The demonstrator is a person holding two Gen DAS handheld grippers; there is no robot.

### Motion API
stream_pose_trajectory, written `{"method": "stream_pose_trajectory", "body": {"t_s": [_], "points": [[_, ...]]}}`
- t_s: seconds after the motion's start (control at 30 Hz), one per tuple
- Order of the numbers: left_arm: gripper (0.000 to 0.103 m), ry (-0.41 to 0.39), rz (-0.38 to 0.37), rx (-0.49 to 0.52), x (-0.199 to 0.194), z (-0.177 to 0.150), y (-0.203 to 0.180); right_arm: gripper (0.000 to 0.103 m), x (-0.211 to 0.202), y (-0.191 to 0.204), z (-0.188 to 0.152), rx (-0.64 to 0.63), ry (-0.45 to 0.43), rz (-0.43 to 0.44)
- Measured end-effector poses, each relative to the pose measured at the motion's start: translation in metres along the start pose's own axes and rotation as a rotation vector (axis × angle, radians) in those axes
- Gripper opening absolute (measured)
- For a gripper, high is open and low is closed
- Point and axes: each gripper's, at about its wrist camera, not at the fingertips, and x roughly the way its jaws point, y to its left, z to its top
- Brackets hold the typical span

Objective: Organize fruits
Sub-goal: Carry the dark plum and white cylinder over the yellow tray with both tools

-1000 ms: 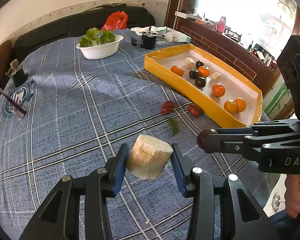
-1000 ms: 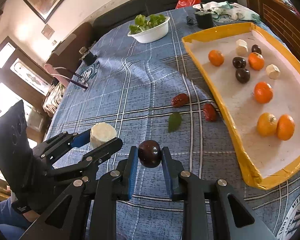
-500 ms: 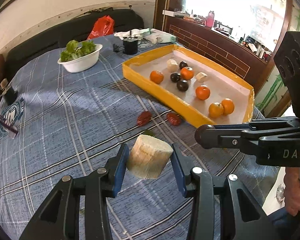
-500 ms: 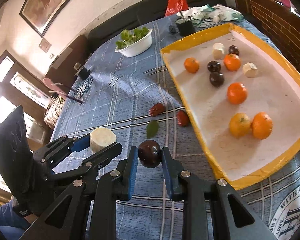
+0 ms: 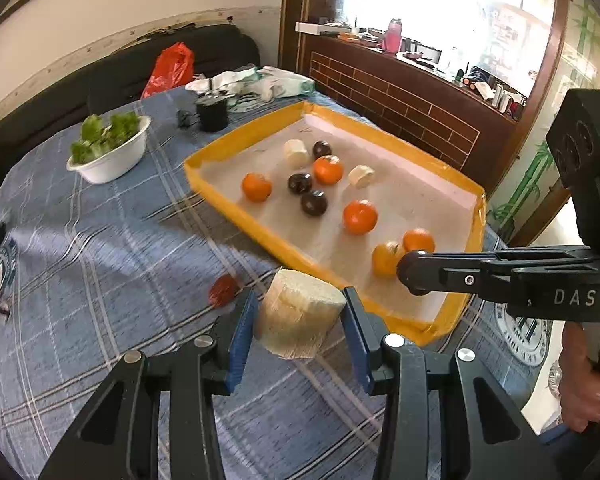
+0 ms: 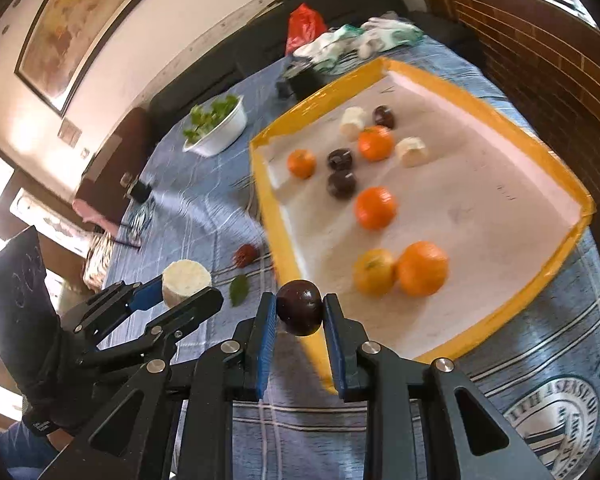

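Observation:
My left gripper (image 5: pixel 298 318) is shut on a pale cut cylinder of fruit (image 5: pixel 298 314), held above the blue cloth beside the near corner of the yellow tray (image 5: pixel 236 204). My right gripper (image 6: pixel 300 316) is shut on a dark purple round fruit (image 6: pixel 300 312), held over the tray's near rim (image 6: pixel 276 240). The tray holds several oranges (image 5: pixel 359 216), dark fruits (image 5: pixel 313 203) and two pale pieces (image 5: pixel 361 176). The left gripper with its pale piece (image 6: pixel 186 282) shows at the left of the right wrist view. The right gripper (image 5: pixel 414 276) reaches in from the right of the left wrist view.
A red fruit (image 5: pixel 223 295) and a green leaf (image 6: pixel 239 289) lie on the cloth left of the tray. A white bowl of greens (image 5: pixel 110 150) stands at the back left. A black cup (image 5: pixel 212 110), a red bag (image 5: pixel 168 68) and cloths sit at the far edge.
Both grippers have moved forward and right toward the tray, still holding their fruits. The tray now looks closer and larger in both views.

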Motion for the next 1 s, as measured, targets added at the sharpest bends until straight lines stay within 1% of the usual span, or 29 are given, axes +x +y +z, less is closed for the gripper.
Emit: {"method": "stream_pose_trajectory", "body": {"t_s": [0.23,0.5,0.73,1.0], "points": [[0.041,0.010,-0.023,0.009,0.023,0.024,-0.017,0.026,-0.014,-0.032,0.015,0.049,-0.029,-0.014],[0.041,0.040,-0.040,0.002,0.051,0.035,-0.032,0.026,-0.020,-0.059,0.023,0.078,-0.029,-0.033],[0.041,0.069,-0.042,-0.003,0.075,0.040,-0.040,0.026,-0.015,-0.078,0.034,0.091,-0.021,-0.051],[0.041,0.098,-0.028,-0.013,0.095,0.042,-0.040,0.026,0.000,-0.084,0.047,0.077,-0.003,-0.066]]}}
